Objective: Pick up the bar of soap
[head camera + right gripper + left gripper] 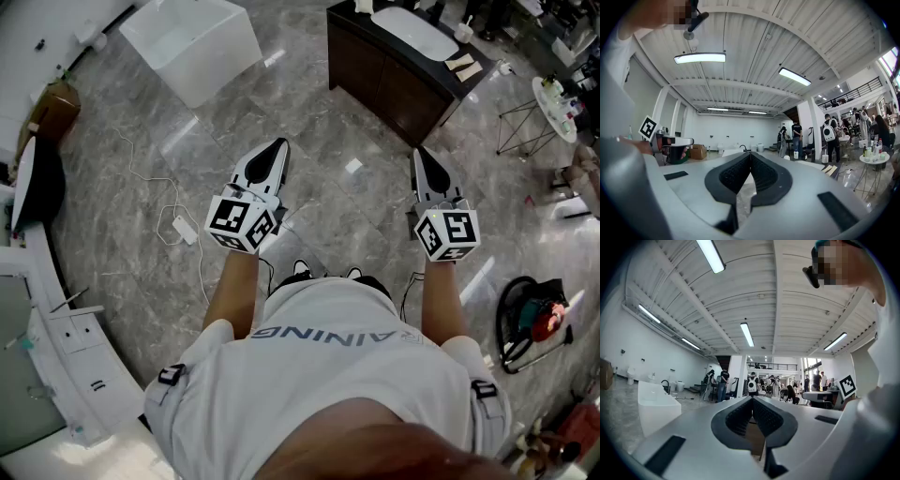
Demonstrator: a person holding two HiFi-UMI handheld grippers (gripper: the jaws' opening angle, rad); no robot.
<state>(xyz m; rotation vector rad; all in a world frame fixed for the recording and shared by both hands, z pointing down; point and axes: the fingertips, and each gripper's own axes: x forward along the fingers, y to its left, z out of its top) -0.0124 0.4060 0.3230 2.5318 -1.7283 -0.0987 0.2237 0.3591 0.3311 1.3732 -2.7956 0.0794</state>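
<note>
No bar of soap can be made out in any view. Both grippers are held level at waist height over the grey marble floor point(319, 202). The left gripper point(278, 146) has its jaws together with nothing between them, and its own view shows the tips meeting at the left gripper point(752, 398). On the other side the right gripper point(419, 153) is also shut and empty, its pads touching in the right gripper view point(750, 154). A dark vanity cabinet point(375, 75) with a white basin point(412, 30) stands ahead of the right gripper.
A white bathtub point(192, 42) stands ahead on the left, also seen in the left gripper view point(654, 404). A white cable and adapter point(184, 228) lie on the floor. A round white table point(555, 105) is at the far right. People stand far off point(752, 384).
</note>
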